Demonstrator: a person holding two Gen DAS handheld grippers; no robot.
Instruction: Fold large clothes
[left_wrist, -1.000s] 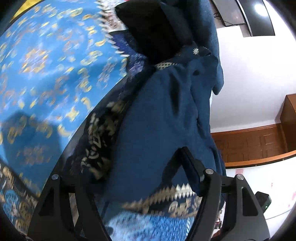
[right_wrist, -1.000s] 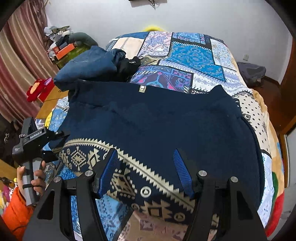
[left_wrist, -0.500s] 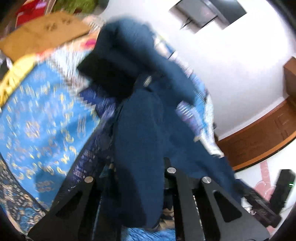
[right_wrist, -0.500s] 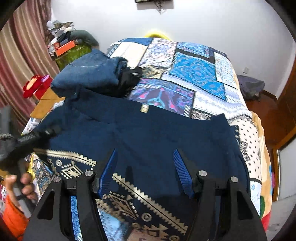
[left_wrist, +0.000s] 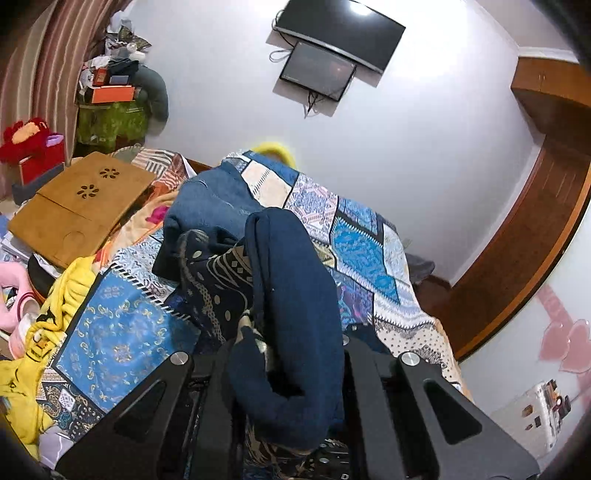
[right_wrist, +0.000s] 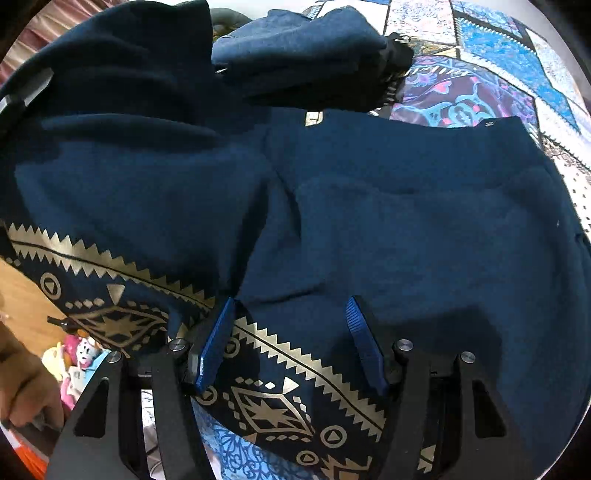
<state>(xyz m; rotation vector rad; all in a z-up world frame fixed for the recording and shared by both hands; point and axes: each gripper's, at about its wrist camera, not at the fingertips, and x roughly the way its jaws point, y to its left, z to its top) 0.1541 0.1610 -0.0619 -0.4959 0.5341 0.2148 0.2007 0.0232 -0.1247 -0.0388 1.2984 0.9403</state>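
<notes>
The left gripper is clenched on a bunched fold of the navy garment, lifting it above the patchwork bedspread. The right gripper hovers with jaws apart over the garment's gold-patterned hem, spread on the near side of the bed, holding nothing.

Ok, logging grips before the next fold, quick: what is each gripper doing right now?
Left gripper: shut on a bunched fold of the dark navy fleece garment.
Right gripper: open, blue pads hovering over the same garment, holding nothing.
</notes>
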